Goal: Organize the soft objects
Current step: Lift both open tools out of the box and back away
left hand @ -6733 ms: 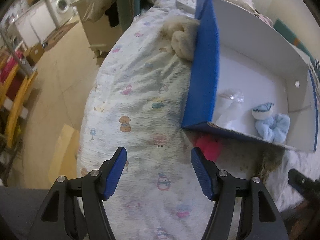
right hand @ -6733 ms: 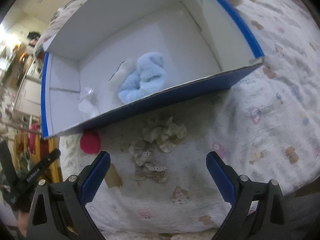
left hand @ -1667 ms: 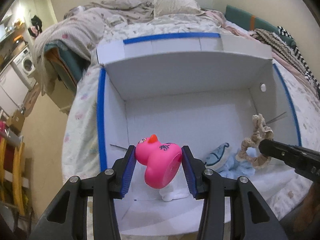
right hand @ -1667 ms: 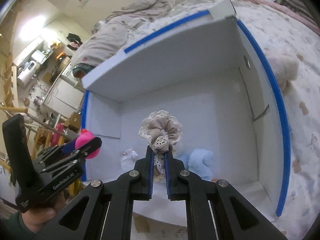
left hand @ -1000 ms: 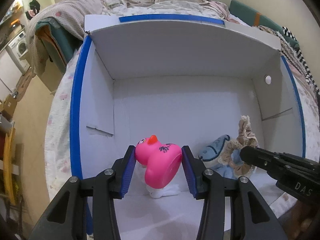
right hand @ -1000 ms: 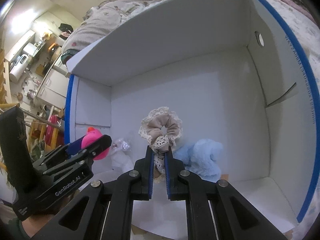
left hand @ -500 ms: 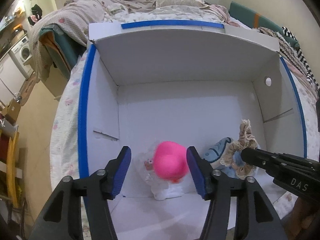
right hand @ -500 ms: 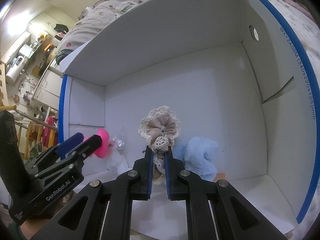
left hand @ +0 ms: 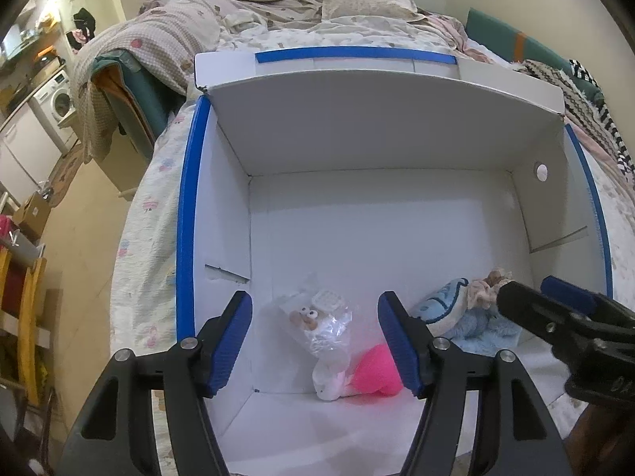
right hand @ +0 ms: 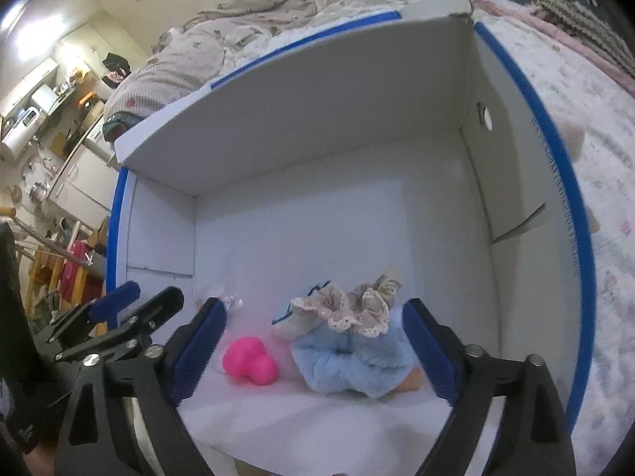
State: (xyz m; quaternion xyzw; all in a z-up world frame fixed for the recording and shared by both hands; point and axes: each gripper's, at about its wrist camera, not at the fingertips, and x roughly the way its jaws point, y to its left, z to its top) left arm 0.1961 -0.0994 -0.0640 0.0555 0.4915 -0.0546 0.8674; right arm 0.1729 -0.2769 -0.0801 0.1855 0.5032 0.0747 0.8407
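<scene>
Both hand-held grippers, left [left hand: 315, 339] and right [right hand: 311, 347], are spread wide and hold nothing. The pink duck [right hand: 250, 365] and lacy scrunchie [right hand: 357, 311] lie inside the white box [left hand: 389, 146], near its front wall. Lift both straight up (the walls are tall); the box's far half is free.

Both wrist cameras sit close over the near rim of the box [left hand: 186, 214], looking down and forward into it toward the far bed [left hand: 278, 20]. The left view looks from the left, the right from the right; both share the box floor, the duck [left hand: 373, 373] and the scrunchie [right hand: 357, 309].
</scene>
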